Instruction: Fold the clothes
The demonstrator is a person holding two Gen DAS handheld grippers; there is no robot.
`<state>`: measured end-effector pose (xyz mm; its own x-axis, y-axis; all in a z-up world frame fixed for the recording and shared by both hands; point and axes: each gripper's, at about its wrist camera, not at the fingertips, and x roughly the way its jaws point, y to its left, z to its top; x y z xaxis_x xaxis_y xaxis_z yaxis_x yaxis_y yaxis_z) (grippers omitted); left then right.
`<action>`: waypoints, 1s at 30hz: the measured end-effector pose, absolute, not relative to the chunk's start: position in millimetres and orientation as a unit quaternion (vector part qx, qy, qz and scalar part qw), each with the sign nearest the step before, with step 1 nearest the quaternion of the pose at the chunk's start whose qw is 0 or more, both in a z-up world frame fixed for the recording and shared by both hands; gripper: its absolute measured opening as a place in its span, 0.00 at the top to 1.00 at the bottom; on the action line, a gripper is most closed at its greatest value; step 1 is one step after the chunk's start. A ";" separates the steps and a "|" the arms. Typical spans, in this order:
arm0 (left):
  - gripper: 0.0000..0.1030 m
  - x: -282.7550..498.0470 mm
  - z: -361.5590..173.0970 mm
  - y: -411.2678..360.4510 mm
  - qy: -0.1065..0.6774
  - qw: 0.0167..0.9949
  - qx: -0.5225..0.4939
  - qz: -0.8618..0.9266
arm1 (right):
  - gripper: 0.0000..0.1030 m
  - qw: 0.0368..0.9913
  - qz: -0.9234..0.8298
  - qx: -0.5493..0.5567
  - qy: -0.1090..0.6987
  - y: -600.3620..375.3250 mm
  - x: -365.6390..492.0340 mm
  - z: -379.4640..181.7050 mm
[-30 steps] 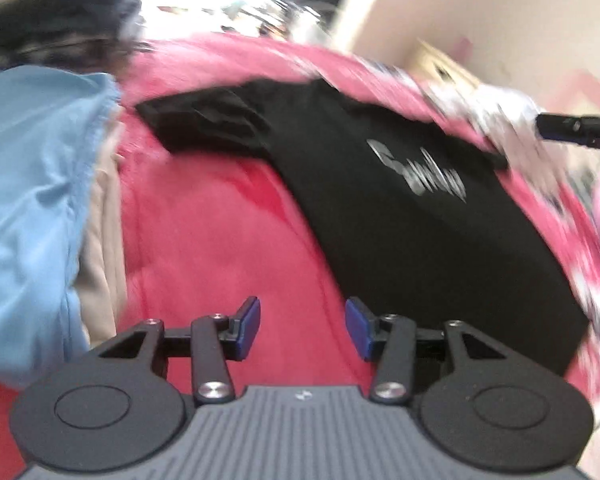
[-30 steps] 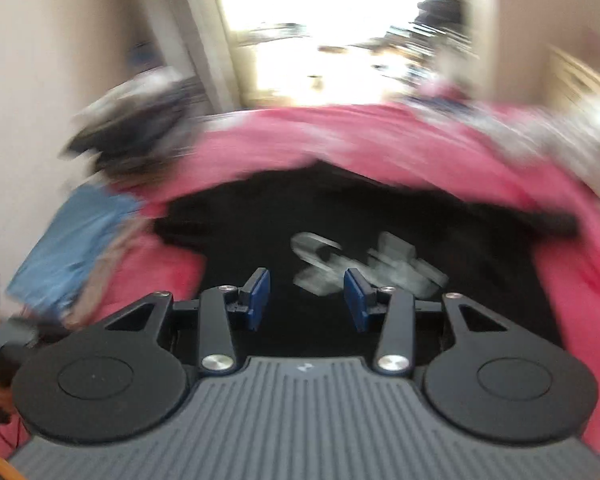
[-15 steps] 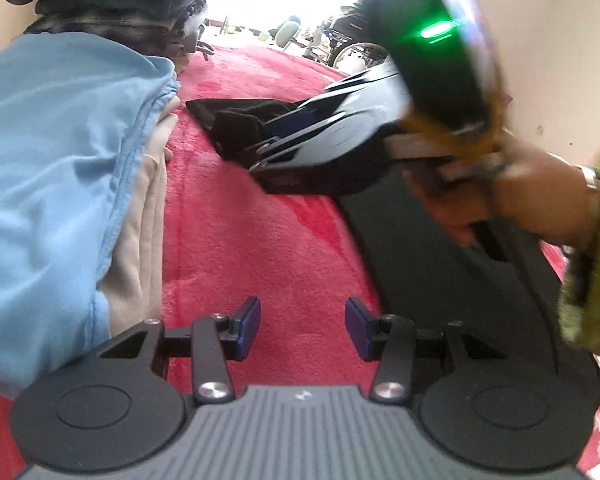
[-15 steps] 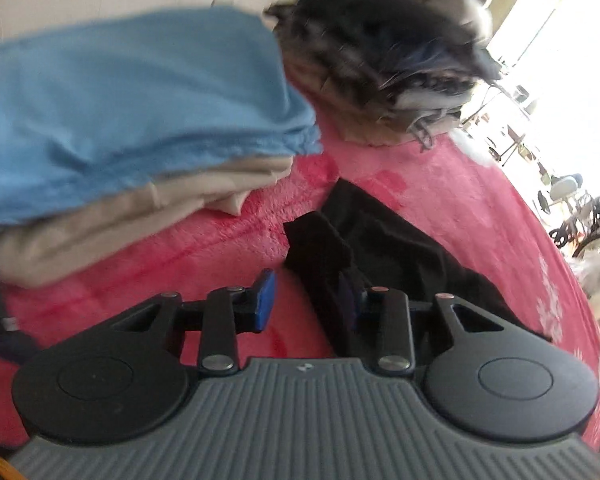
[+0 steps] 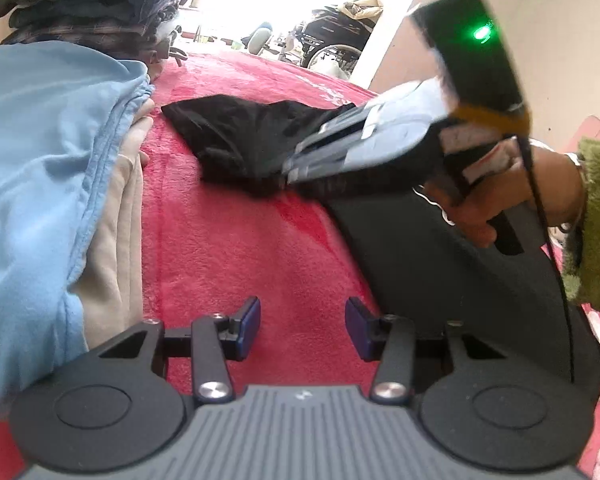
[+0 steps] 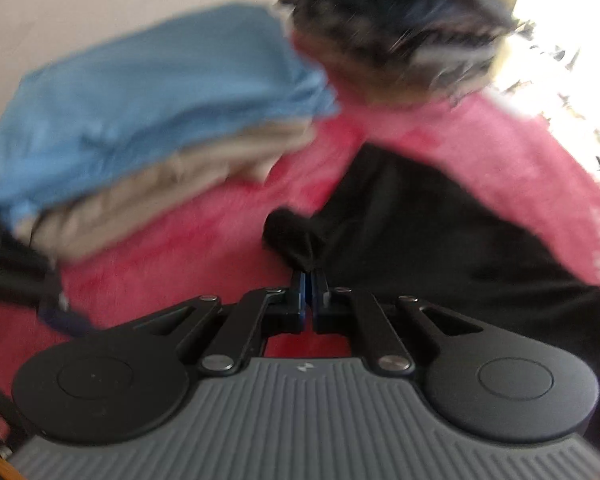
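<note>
Right gripper pinches the black T-shirt's sleeve while our left gripper waits open.

Our left gripper (image 5: pixel 303 328) hovers tilted down over the red blanket (image 5: pixel 236 240), jaws apart with nothing between them. To its right, our right gripper (image 6: pixel 308 280), held by a hand (image 5: pixel 500 200) in a green fuzzy sleeve (image 5: pixel 596 224), is clamped on the bunched sleeve of the black T-shirt (image 5: pixel 440 264). The shirt lies flat on the blanket, beside a folded stack topped with blue cloth (image 5: pixel 40 152).
</note>
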<state>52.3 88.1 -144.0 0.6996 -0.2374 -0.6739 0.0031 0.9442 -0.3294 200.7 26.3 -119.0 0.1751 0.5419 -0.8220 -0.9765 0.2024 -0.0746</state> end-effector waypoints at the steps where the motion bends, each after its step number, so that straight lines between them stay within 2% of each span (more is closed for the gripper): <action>1: 0.53 53.4 -145.2 87.7 0.383 0.909 -0.153 -0.065 | 0.98 0.685 0.549 -0.326 0.350 26.2 200.5 -124.3; 3: 0.53 54.5 -146.6 87.0 0.382 0.909 -0.153 -0.065 | 0.97 0.676 0.555 -0.332 0.354 27.2 202.7 -122.1; 5: 0.53 55.2 -148.2 87.0 0.380 0.909 -0.156 -0.065 | 0.90 0.664 0.559 -0.335 0.365 27.0 207.4 -112.8; 7: 0.52 55.9 -149.8 87.1 0.379 0.909 -0.158 -0.065 | 0.75 0.656 0.563 -0.336 0.373 24.1 212.5 -100.5; 8: 0.52 56.3 -150.6 86.9 0.378 0.910 -0.159 -0.064 | 0.74 0.656 0.568 -0.327 0.376 22.1 217.2 -93.4; 12: 0.51 51.7 -151.2 82.4 0.377 0.911 -0.156 -0.060 | 0.69 0.692 0.572 -0.206 0.390 22.5 249.2 -66.6; 16: 0.51 52.5 -149.9 78.0 0.369 0.916 -0.146 -0.055 | 0.68 0.734 0.527 -0.123 0.410 51.8 278.4 -73.2; 21: 0.51 75.6 -143.0 76.1 0.331 0.937 -0.113 0.010 | 0.68 0.738 0.482 -0.103 0.460 100.6 302.4 -102.1; 30: 0.55 135.3 -152.1 103.4 0.315 0.913 -0.230 0.116 | 0.68 0.732 0.440 -0.138 0.501 128.5 322.4 -118.9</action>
<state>135.3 103.4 -152.1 0.7747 0.0673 -0.6287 -0.3572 0.8670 -0.3474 322.4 128.5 -118.9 0.1097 0.5063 -0.8554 -0.7834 0.5737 0.2391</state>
